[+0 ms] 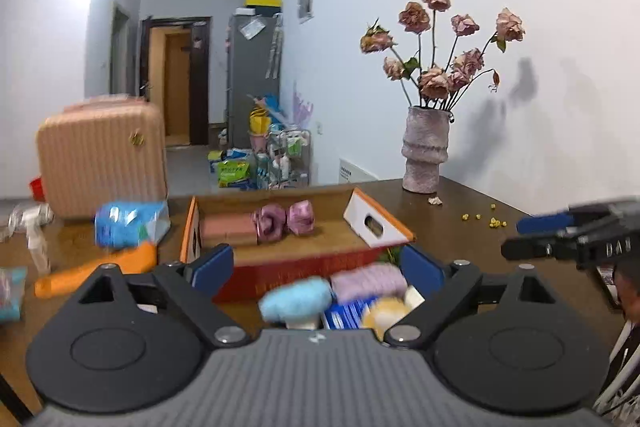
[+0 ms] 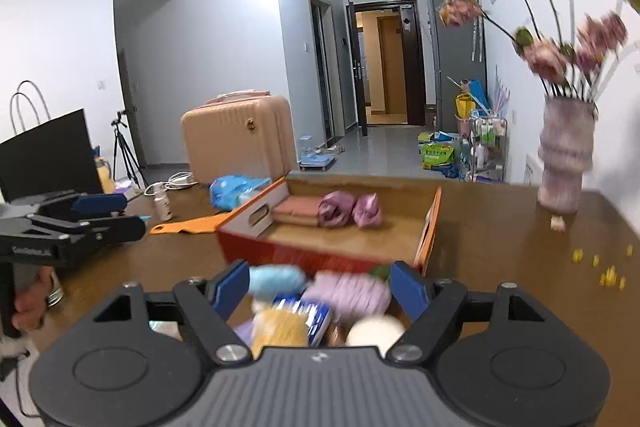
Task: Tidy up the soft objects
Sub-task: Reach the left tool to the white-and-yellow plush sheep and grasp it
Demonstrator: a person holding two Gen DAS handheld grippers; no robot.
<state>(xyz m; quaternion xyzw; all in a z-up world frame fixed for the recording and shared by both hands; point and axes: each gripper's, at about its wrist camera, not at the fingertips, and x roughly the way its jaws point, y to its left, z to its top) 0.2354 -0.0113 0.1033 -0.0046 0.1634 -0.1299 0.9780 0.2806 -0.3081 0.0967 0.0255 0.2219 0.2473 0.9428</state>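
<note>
Both grippers spread, empty, above the soft pile.
Left gripper (image 1: 318, 265) and right gripper (image 2: 320, 287) hang jaws wide, nothing pinched. Just ahead and below: fluffy light-blue roll (image 1: 296, 297) and lilac knitted roll (image 1: 368, 281), long axes crosswise, on brown wooden table (image 1: 480, 239). Beyond: open orange-edged cardboard box (image 1: 376, 223). Neither hand clearly nearer.

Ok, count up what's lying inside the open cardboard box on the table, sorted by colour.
Inside the cardboard box:
pink folded cloth: 1
purple rolled bundles: 2
Total: 3
</note>
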